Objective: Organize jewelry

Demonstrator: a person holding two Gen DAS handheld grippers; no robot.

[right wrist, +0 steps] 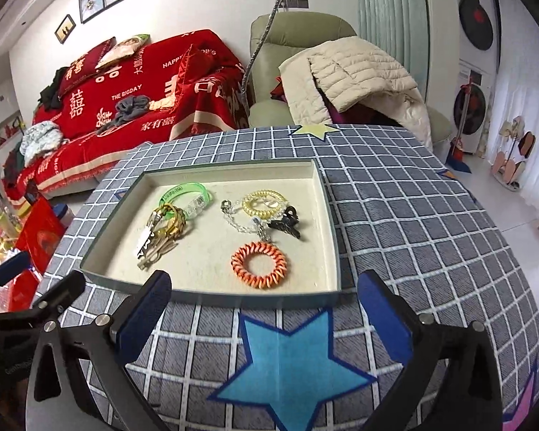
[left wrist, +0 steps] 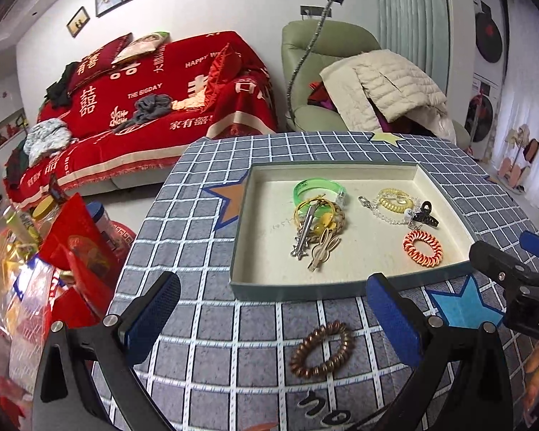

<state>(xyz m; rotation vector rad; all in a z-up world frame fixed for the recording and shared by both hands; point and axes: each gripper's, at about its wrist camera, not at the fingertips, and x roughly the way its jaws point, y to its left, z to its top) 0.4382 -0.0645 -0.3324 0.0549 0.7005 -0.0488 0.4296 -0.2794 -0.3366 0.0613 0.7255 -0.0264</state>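
Note:
A brown spiral hair tie point(left wrist: 321, 350) lies on the checked tablecloth, in front of the grey tray point(left wrist: 298, 289). My left gripper point(left wrist: 273, 319) is open and empty, its fingers either side of the tie and above it. The tray holds a green bangle point(left wrist: 318, 188), a yellow ring with clips point(left wrist: 318, 228), a yellow coil tie point(left wrist: 395, 201), a black claw clip point(left wrist: 425, 213) and an orange coil tie point(left wrist: 423, 248). My right gripper point(right wrist: 266, 318) is open and empty over a blue star patch point(right wrist: 287, 366), just before the tray point(right wrist: 255, 296). The orange tie point(right wrist: 259, 260) lies nearest it.
The round table point(right wrist: 431, 222) has a blue-grey checked cloth. Red bags and jars point(left wrist: 54, 251) crowd the left side. A red-covered sofa point(left wrist: 154, 97) and a green armchair point(left wrist: 327, 68) with a coat stand behind. The right gripper's body point(left wrist: 517, 280) shows at the left view's right edge.

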